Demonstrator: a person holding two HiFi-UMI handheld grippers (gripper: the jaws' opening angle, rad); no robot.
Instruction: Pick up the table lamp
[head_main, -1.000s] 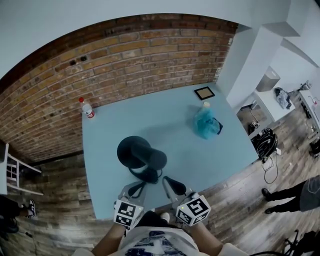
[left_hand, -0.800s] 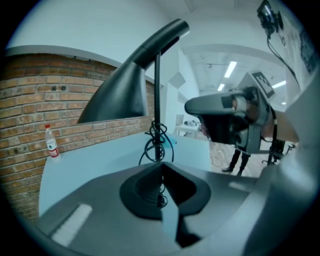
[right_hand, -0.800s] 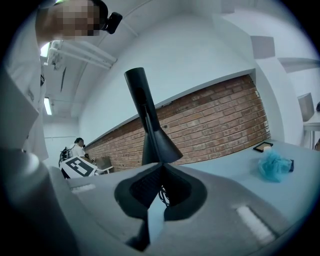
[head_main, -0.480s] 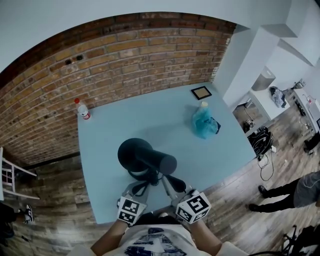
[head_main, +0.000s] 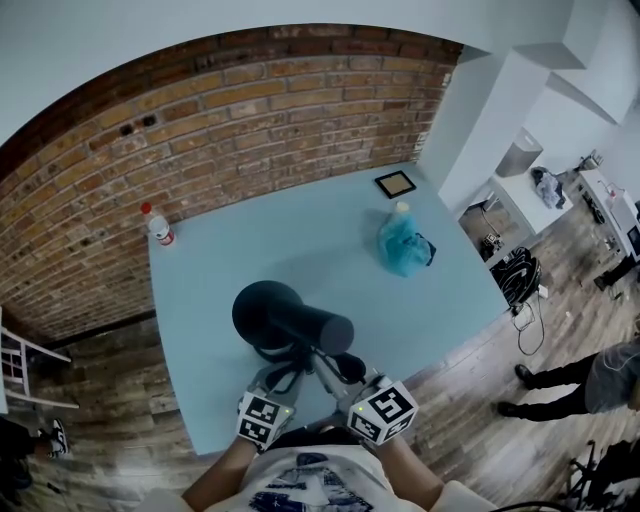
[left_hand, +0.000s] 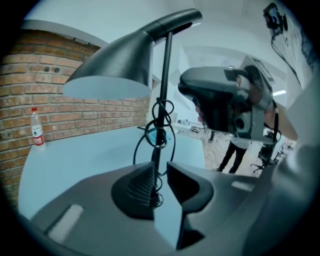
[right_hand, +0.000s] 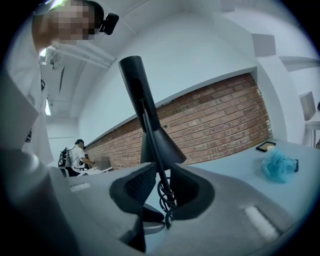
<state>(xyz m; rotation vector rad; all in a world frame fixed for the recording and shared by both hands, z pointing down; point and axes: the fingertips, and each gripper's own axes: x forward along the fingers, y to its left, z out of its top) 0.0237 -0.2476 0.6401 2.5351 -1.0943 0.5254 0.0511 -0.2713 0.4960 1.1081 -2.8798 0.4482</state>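
A black table lamp (head_main: 290, 320) with a cone shade (left_hand: 110, 70) stands on the pale blue table (head_main: 330, 240) near its front edge. Its cord is coiled around the thin stem (right_hand: 150, 135). My left gripper (head_main: 285, 375) points at the stem from the left; its jaws are opening, with the stem (left_hand: 159, 125) in the gap at the tips (left_hand: 160, 167). My right gripper (head_main: 338, 366) comes in from the right. Its jaws are opening too, and stem and cord sit between them (right_hand: 163, 172) with daylight on both sides.
A plastic bottle (head_main: 158, 228) stands at the table's far left corner by the brick wall. A blue bag (head_main: 403, 248) and a small picture frame (head_main: 395, 184) lie toward the far right. A person (head_main: 590, 380) stands on the wood floor at right.
Both grippers have drawn closer together at the lamp's stem. The left one has sunk a little. The lamp's long head now shows lying over its base.
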